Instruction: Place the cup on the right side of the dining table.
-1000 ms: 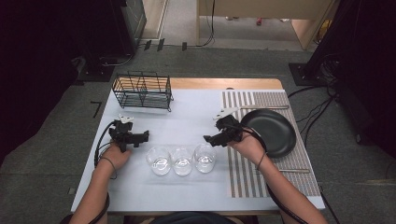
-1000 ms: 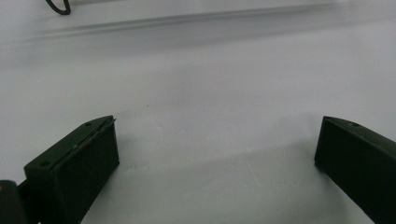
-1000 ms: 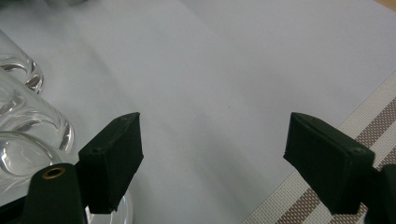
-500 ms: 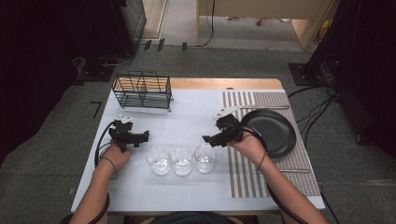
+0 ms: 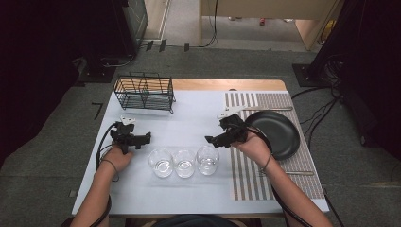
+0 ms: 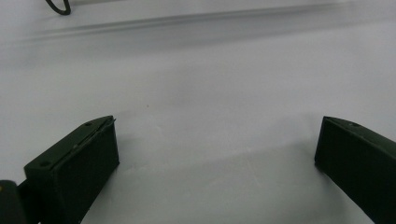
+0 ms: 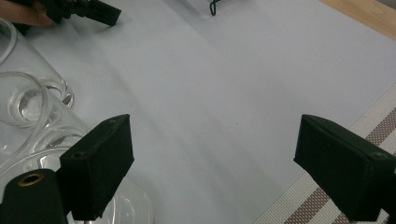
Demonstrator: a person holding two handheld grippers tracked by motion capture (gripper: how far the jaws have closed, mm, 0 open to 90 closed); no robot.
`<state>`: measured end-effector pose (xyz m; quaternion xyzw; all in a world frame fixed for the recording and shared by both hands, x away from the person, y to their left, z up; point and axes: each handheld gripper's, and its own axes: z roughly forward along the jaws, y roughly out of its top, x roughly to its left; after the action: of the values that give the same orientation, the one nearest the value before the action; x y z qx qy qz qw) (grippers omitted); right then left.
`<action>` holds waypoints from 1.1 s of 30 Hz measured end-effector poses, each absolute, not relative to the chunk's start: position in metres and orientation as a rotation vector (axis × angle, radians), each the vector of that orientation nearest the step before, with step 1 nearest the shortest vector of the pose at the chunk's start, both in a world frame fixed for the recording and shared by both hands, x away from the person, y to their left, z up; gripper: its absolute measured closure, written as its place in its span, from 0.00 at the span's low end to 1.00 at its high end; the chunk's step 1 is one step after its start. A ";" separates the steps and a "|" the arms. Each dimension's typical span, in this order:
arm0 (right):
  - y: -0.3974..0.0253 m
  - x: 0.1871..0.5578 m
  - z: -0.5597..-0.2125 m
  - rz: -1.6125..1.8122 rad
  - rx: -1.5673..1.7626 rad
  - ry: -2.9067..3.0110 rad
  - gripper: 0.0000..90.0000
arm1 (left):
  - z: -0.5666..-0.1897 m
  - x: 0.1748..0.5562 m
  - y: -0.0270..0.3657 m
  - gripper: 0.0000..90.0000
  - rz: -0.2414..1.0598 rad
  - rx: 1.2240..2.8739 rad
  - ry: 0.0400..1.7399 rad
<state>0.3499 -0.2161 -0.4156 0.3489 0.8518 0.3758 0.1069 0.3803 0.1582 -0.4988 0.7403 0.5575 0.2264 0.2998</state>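
Observation:
Three clear drinking glasses stand in a row near the table's front: the left glass (image 5: pixel 161 162), the middle glass (image 5: pixel 185 163) and the right glass (image 5: pixel 208 159). My left gripper (image 5: pixel 145 137) rests on the table just left of the row, open, with only bare white table between its jaws (image 6: pixel 215 126). My right gripper (image 5: pixel 211 139) hovers just behind the right glass, open and holding nothing (image 7: pixel 212 126). In the right gripper view the glasses (image 7: pixel 32 116) sit at the left beside its left jaw, and the left gripper (image 7: pixel 93 11) shows far off.
A black wire rack (image 5: pixel 144 92) stands at the back left. A striped placemat (image 5: pixel 255 175) covers the right side and carries a black plate (image 5: pixel 276 135). Cutlery lies behind the plate (image 5: pixel 265 109) and in front of it (image 5: pixel 291 173). A wooden strip (image 5: pixel 227 85) edges the far side.

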 end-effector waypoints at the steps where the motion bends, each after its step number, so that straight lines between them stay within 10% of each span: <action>1: -0.216 0.349 -0.414 1.111 1.031 2.507 0.13 | -0.499 0.380 0.158 0.00 0.601 1.965 1.480; 33: -0.194 0.330 -0.410 1.172 0.801 2.684 0.00 | -0.499 0.380 0.158 0.00 0.601 1.965 1.480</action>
<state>0.3300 -0.1940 -0.4098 0.2636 0.8827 0.3855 0.0524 0.3803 0.1582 -0.4988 0.7403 0.5576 0.2263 0.2998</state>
